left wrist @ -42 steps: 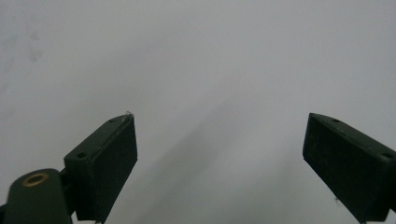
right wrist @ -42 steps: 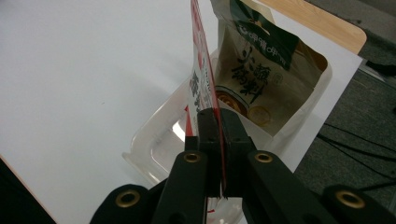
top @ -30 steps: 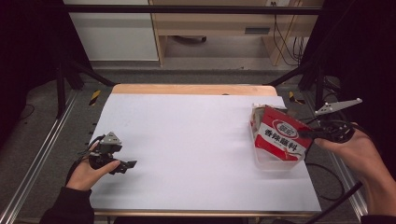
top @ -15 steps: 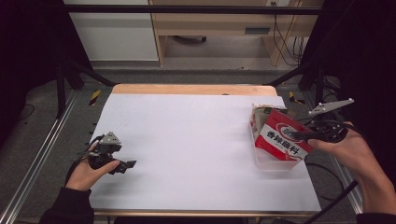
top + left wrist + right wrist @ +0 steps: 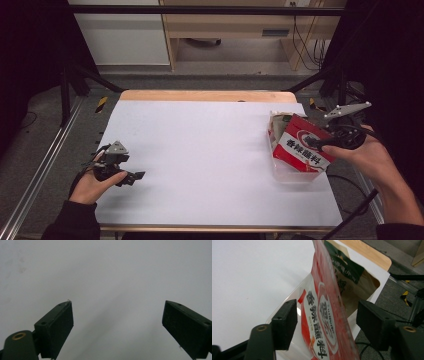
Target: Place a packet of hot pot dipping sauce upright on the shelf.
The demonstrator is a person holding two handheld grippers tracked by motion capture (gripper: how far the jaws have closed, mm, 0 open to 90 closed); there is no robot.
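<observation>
A red snack packet (image 5: 302, 150) with white lettering stands tilted in a clear plastic box (image 5: 287, 176) at the table's right edge. Behind it in the box is a brown and green packet (image 5: 279, 121). My right gripper (image 5: 321, 143) is at the red packet's right side. In the right gripper view the red packet (image 5: 322, 315) runs edge-on between the jaws of the right gripper (image 5: 327, 325), which have just been opening and stand clear of it. The brown packet (image 5: 353, 283) lies beyond. My left gripper (image 5: 136, 176) rests open at the table's left, open over bare table in its own view (image 5: 117, 327).
The white table top (image 5: 210, 155) has a wooden strip (image 5: 205, 96) along its far edge. Metal rails (image 5: 45, 165) run along both sides, and a cable (image 5: 350, 207) trails off near the right hand.
The right gripper's jaws have spread apart from the red packet, which stays leaning in the box. The left hand has not moved.
</observation>
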